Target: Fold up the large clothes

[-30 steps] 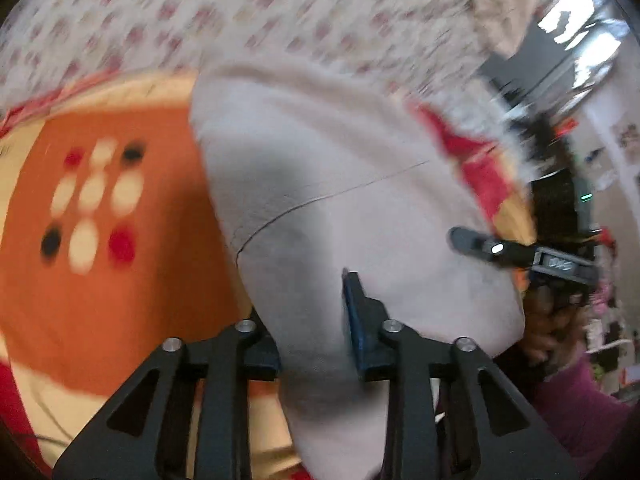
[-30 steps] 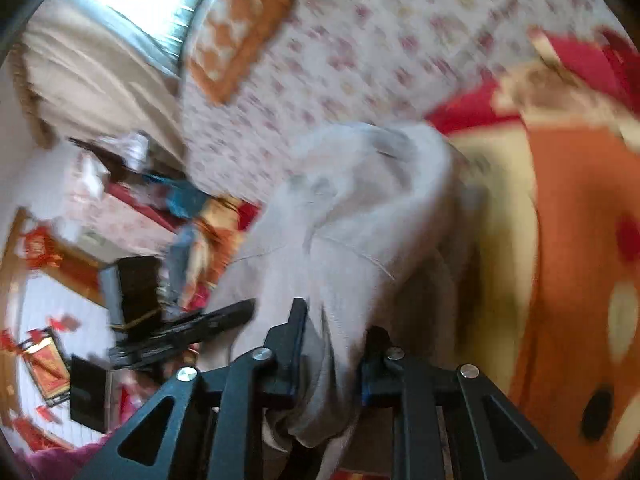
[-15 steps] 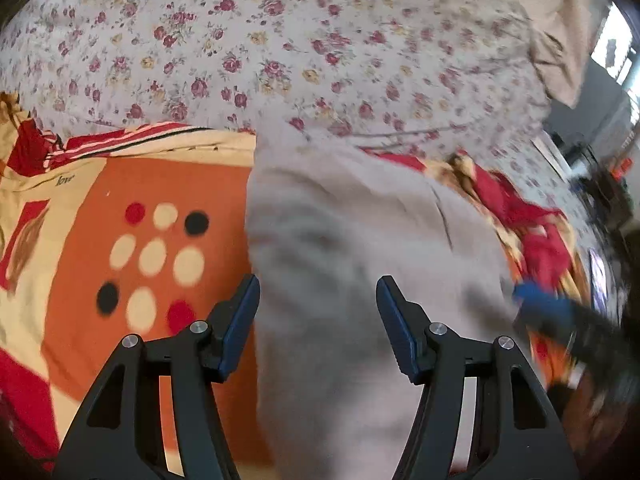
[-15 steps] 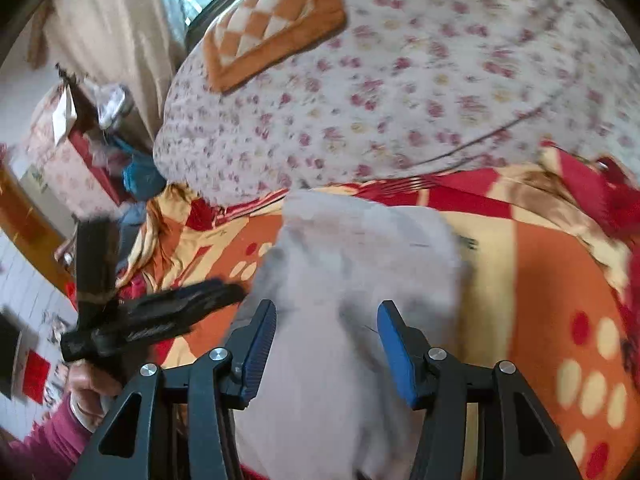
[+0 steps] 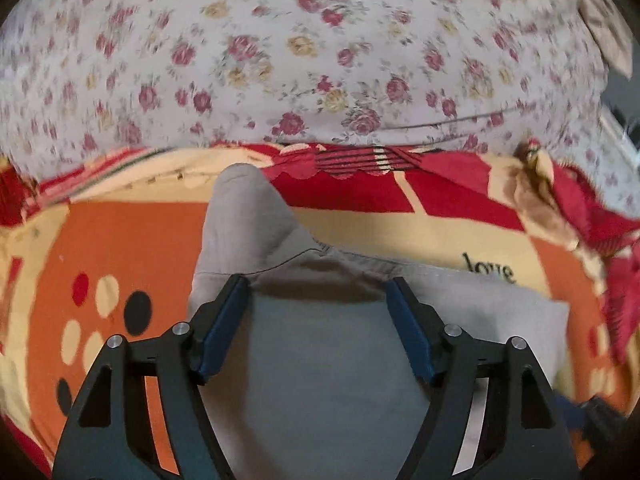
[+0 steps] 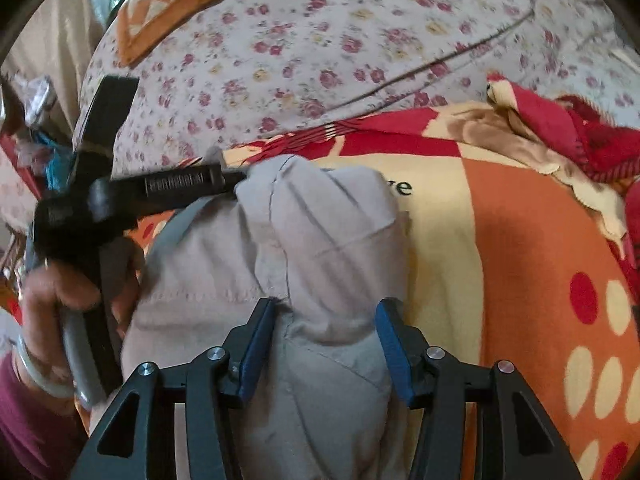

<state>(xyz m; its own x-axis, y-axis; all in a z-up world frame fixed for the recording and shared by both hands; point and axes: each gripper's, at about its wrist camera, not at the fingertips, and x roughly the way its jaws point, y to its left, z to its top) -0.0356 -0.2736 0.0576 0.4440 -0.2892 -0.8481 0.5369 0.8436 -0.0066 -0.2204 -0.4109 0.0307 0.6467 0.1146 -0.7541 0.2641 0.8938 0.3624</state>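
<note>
left gripper (image 5: 318, 292): we had it spread wide, jaws apart, nothing pinched; it hovered low over the grey garment (image 5: 320, 380), one blue pad (image 5: 224, 320) on each side of a flat panel.
right gripper (image 6: 326, 320): also spread wide and empty; jaws straddled a bunched hump of the same garment without squeezing it.
left hand (image 6: 76, 300): seen from the right wrist view, wrapped round the left gripper's handle, at the garment's left edge.
garment location: lay on the blanket (image 5: 128, 248) on the bed, in front of both grippers, partly folded; one rounded flap (image 5: 244, 220) stuck out toward the floral sheet (image 5: 320, 60).
step in hand, our judgement: between grasps, picking the next edges for another fold.
how to do it well, our judgement: we should take a stitched hem or seam, not loose middle cloth; pinch only the garment, not the blanket underneath; lift both sides level so the fold lands square; flatten the hump on the right first.
garment material: soft matte woven cloth, light grey-beige, visible seams and stitch lines; looked limp, held creases.
blanket material: fuzzy, thick-looking; orange, cream and red blocks, dots, printed lettering; rumpled red edge (image 6: 580, 132) far right.
floral sheet: thin cotton look, small rose print, smooth.
cushion (image 6: 176, 4): orange-cream checked, flat, at back.
</note>
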